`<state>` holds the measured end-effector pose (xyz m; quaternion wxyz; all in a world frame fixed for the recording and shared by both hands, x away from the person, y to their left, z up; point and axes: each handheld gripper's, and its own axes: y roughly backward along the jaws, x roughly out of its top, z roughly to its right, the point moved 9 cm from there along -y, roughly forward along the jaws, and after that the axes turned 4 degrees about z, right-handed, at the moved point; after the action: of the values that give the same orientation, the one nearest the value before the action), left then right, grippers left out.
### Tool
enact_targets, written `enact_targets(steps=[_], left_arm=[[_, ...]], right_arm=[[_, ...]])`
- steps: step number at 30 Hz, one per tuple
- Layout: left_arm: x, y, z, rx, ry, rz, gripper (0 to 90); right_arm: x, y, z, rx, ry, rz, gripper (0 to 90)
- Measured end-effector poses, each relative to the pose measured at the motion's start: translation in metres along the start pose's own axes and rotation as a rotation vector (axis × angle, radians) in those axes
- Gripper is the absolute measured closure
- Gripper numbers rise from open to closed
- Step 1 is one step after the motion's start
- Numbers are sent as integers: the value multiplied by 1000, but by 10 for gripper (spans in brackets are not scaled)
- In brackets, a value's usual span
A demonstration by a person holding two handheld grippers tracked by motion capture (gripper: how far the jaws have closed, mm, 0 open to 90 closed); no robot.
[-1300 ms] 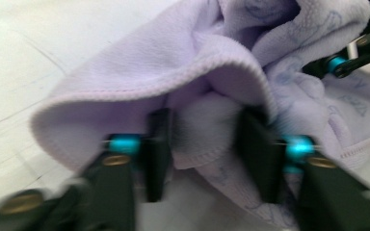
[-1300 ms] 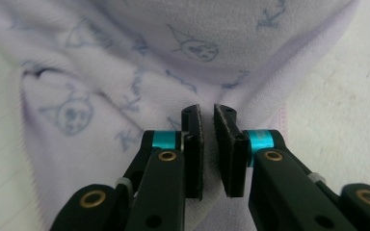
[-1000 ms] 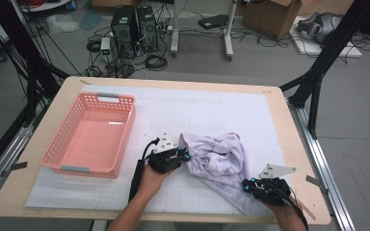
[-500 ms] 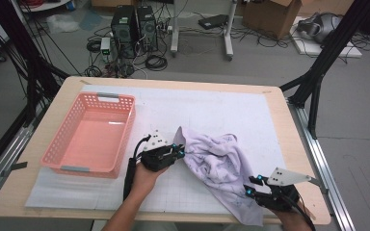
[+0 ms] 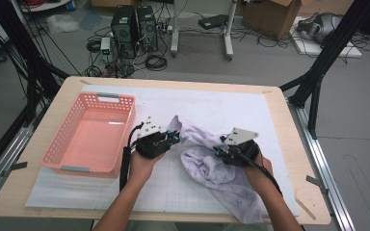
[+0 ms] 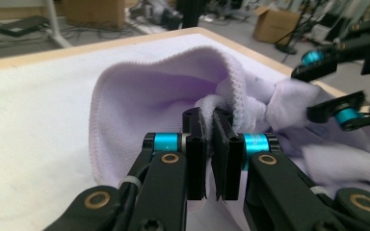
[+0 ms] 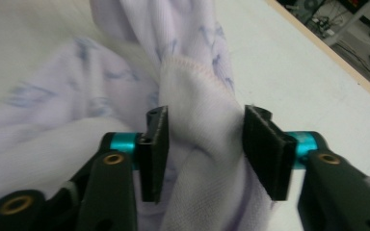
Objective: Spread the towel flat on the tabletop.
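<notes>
A pale lilac cloth, soft knit with a ribbed hem, lies crumpled at lower centre of the white-covered tabletop. The left gripper has its fingers clenched on the hem. The right gripper has just been closing, a fold between its parted fingers, which do not yet press it; a pink plastic basket sits at left.

Grey floor strewn with cables, computer towers and cardboard boxes.
</notes>
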<state>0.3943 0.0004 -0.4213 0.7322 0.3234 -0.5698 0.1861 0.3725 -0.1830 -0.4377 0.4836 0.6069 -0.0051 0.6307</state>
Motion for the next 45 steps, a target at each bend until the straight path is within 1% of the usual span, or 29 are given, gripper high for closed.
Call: enact_targets(steps=[2, 5, 6, 7, 8, 10, 12, 14, 16, 18, 19, 20, 22, 25, 26, 27, 28, 29, 31, 32, 33, 35, 36, 37, 39, 40, 41, 42, 45], left_arm=[[4, -8, -6, 21, -7, -10, 845], [6, -19, -13, 57, -4, -12, 840], [6, -22, -16, 86, 2, -8, 794], [5, -25, -17, 100, 30, -3, 676], [5, -26, -17, 95, 57, 0, 599], [2, -29, -11, 72, 63, -16, 526], [-1, -31, -4, 51, 39, -37, 506], [-4, -33, 2, 12, 29, -60, 493], [-9, -36, 9, -26, 16, -89, 491], [-16, -39, 16, -63, 5, -132, 471], [-19, -40, 19, -76, 9, -147, 456], [-24, -41, 23, -89, 5, -167, 452], [-31, -42, 28, -99, 12, -152, 452], [-50, -45, 34, -124, 22, -205, 449], [-54, -46, 37, -138, 34, -211, 447], [-57, -47, 40, -147, 37, -220, 448], [-60, -48, 43, -159, 36, -238, 449], [-62, -49, 47, -167, 30, -254, 449], [-66, -53, 54, -182, 14, -274, 459], [-69, -54, 57, -190, 1, -288, 477], [-71, -55, 59, -198, -10, -301, 518], [-73, -54, 58, -178, -23, -317, 662], [-73, -53, 57, -176, -17, -318, 716], [-72, -52, 56, -176, -12, -312, 738], [-68, -47, 50, -156, -7, -299, 749], [-64, -44, 46, -145, 11, -277, 751], [-60, -40, 41, -128, 30, -242, 751], [-58, -36, 37, -115, 57, -214, 754], [-60, -25, 26, -80, 66, -200, 753]], right_arm=[[1, -6, 9, 18, -36, 0, 794], [0, -8, 29, 8, -118, 10, 847], [-2, -8, 37, -10, -140, 0, 854], [-4, -8, 46, -39, -161, 0, 855], [-7, -8, 54, -60, -191, 4, 855], [-15, -8, 72, -114, -247, -2, 855], [-26, -7, 88, -179, -298, -25, 855], [-36, -3, 104, -277, -343, -50, 856], [-45, 5, 117, -357, -407, -60, 856], [-54, 11, 123, -388, -440, -83, 849], [-58, 14, 124, -388, -449, -95, 817], [-59, 16, 124, -384, -461, -94, 744], [-60, 24, 121, -369, -469, -64, 670], [-61, 34, 111, -324, -455, -27, 586], [-62, 37, 105, -295, -460, -15, 571], [-63, 37, 99, -247, -469, 0, 556], [-65, 36, 91, -208, -477, -8, 541], [-69, 34, 84, -177, -464, -26, 539], [-79, 28, 72, -151, -430, -71, 528], [-85, 23, 66, -131, -427, -97, 530], [-91, 19, 61, -124, -424, -121, 537], [-102, 12, 55, -114, -428, -156, 568], [-106, 10, 52, -104, -434, -162, 627], [-107, 11, 48, -86, -440, -147, 713], [-107, 17, 42, -63, -425, -143, 845], [-109, 22, 38, -60, -408, -165, 879], [-113, 26, 34, -56, -393, -193, 881], [-116, 32, 31, -51, -394, -201, 882], [-124, 49, 22, -33, -376, -206, 882]])
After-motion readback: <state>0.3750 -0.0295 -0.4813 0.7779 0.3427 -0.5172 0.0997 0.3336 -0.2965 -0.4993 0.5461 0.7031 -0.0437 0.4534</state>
